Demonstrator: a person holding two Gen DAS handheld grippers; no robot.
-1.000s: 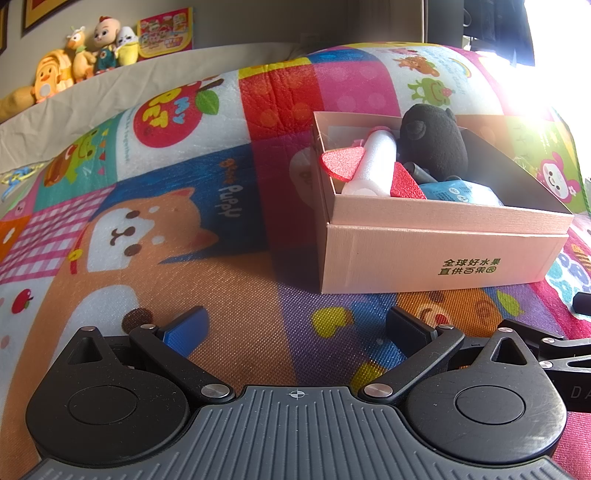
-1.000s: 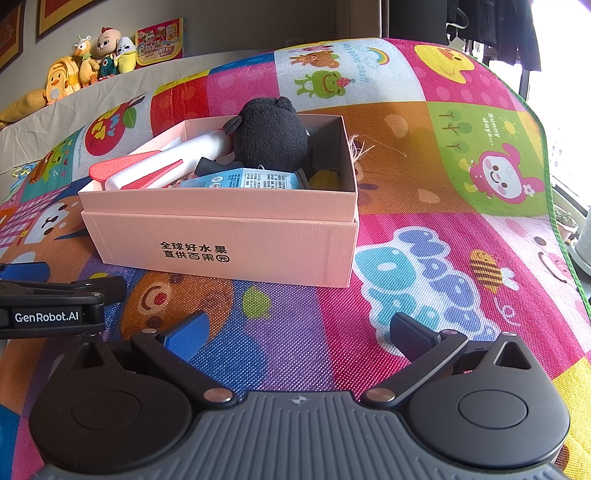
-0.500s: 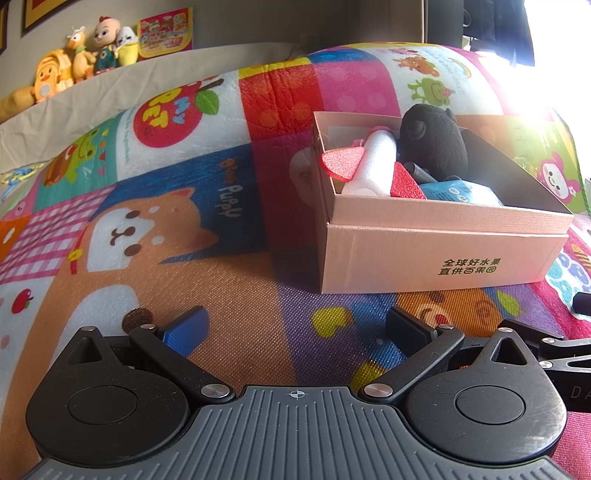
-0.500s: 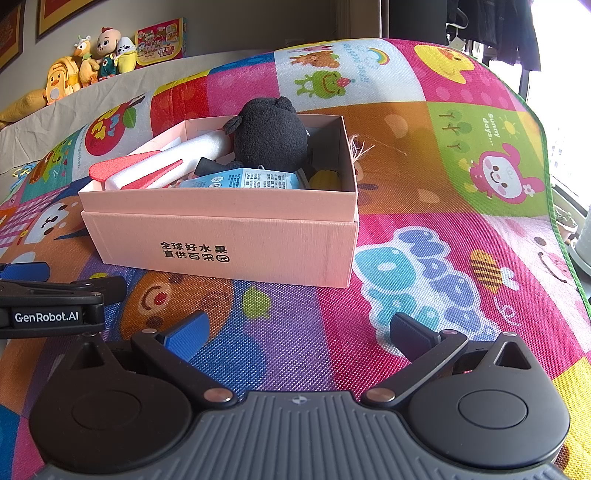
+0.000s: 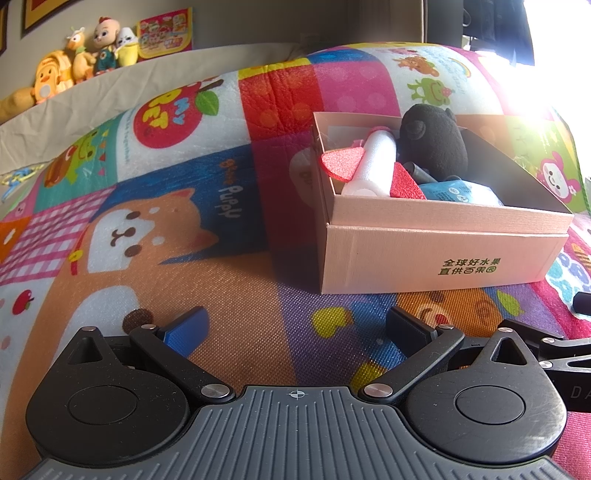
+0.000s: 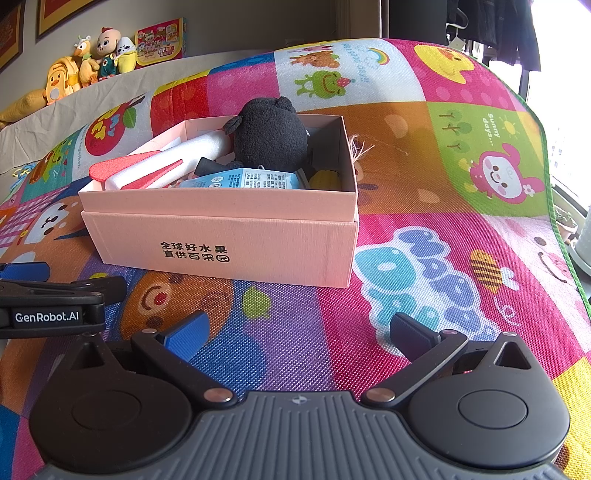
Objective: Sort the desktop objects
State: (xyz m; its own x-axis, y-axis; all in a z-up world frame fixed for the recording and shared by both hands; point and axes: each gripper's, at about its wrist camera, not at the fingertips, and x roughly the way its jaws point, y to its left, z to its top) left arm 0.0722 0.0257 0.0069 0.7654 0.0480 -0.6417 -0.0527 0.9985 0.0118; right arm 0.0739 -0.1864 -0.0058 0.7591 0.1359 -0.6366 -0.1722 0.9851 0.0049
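A pink cardboard box point(image 5: 436, 254) point(image 6: 229, 236) stands on the colourful play mat. Inside lie a black plush toy point(image 5: 434, 142) point(image 6: 271, 134), a white foam rocket with red fins point(image 5: 369, 166) point(image 6: 162, 164), a blue packet point(image 5: 456, 192) point(image 6: 243, 181) and a yellow item point(image 6: 325, 180). My left gripper point(image 5: 295, 325) is open and empty, low over the mat, left of and in front of the box. My right gripper point(image 6: 299, 330) is open and empty, in front of the box. The left gripper's side also shows in the right wrist view point(image 6: 48, 302).
The play mat point(image 6: 443, 206) covers the whole surface; its green edge runs along the right side point(image 6: 554, 221). Plush toys point(image 5: 85, 62) and a picture book point(image 5: 164, 29) line the back ledge. Bright window glare fills the upper right of the left wrist view.
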